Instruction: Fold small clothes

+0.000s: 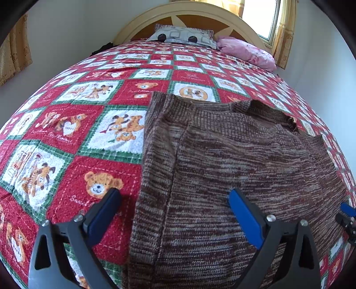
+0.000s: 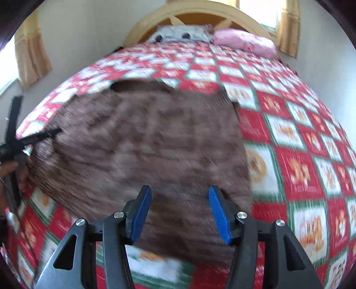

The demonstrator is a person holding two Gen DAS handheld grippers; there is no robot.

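A small brown knitted garment (image 1: 233, 169) lies spread flat on the red patchwork bedspread (image 1: 73, 137). My left gripper (image 1: 174, 195) is open and empty, hovering over the garment's left edge, one finger above the bedspread and one above the knit. In the right wrist view, which is motion-blurred, the garment (image 2: 144, 142) fills the middle. My right gripper (image 2: 180, 193) is open and empty above the garment's near right part. The right gripper shows at the right edge of the left wrist view (image 1: 347, 216). The left gripper shows at the left edge of the right wrist view (image 2: 15, 142).
A patterned pillow (image 1: 182, 36) and a pink pillow (image 1: 247, 52) lie by the wooden headboard (image 1: 189, 13). Curtains (image 1: 286, 33) hang beside a window at the back right. Walls flank the bed on both sides.
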